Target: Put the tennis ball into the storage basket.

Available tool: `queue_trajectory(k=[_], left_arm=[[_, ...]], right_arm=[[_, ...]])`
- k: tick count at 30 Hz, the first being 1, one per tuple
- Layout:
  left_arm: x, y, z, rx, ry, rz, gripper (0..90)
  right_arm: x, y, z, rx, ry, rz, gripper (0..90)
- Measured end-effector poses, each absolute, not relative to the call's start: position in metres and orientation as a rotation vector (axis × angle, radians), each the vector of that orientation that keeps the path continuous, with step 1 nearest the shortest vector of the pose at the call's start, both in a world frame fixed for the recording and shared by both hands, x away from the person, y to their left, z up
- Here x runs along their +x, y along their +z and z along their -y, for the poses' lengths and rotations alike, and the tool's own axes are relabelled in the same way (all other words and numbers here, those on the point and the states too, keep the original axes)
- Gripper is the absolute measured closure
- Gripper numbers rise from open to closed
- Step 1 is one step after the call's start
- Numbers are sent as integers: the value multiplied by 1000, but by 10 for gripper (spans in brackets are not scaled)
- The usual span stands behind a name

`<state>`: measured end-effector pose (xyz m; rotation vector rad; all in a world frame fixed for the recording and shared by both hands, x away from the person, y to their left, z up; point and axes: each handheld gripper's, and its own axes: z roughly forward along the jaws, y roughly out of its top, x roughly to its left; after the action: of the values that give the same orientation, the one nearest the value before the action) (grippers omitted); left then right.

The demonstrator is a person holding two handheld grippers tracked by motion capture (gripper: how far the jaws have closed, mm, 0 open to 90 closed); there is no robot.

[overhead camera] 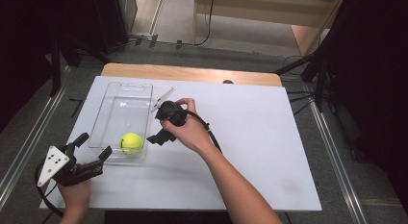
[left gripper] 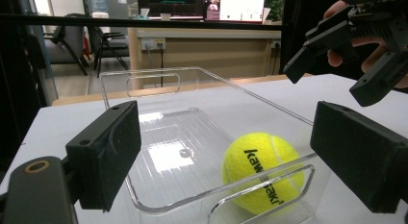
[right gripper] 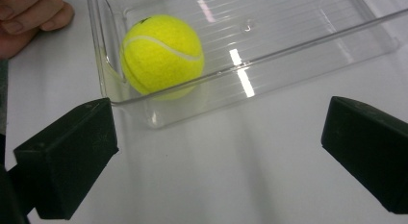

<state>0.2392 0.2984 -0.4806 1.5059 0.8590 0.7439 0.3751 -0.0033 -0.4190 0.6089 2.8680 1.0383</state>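
Tennis ball (overhead camera: 131, 143), bright yellow-green and fuzzy, is being seen lying inside a clear plastic bin (overhead camera: 124, 92), in the bin's near corner on the side toward the right gripper (overhead camera: 161, 136). A curved white seam is being shown across the ball (right gripper: 162, 55) in the right gripper view, and black lettering reading "kawasaki" is being shown on its felt (left gripper: 266, 170) in the left gripper view. The ball is being pressed close to the bin's near end wall; whether it is touching that wall cannot be told.

The bin (left gripper: 197, 128) is being seen as a long, shallow, transparent box with a ribbed floor and a cut-out handle at each end, and it is lying on a white tabletop (overhead camera: 260, 137). Light is being reflected off its floor (right gripper: 288, 31).

The left gripper (overhead camera: 91, 144) is being held just off the bin's near end, its jaws spread wide and empty, aimed along the bin toward the ball. In its own view the gripper (left gripper: 223, 152) is being shown with the bin's near handle between its jaws.

The right gripper is being held beside the bin's long wall, level with the ball, by the person's right hand (overhead camera: 190, 130). Its jaws are standing wide apart with nothing between them, above bare tabletop, as shown in its own view (right gripper: 216, 152).

A small white object (overhead camera: 162, 98), too small to identify, is lying just beyond the bin's far right corner.
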Motion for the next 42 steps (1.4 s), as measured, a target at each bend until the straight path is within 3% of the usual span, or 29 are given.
queue_trajectory(k=[42], left_arm=[[239, -481, -297, 1511, 749, -860, 111]], right_arm=[[351, -427, 102, 836, 1148, -2682, 0]])
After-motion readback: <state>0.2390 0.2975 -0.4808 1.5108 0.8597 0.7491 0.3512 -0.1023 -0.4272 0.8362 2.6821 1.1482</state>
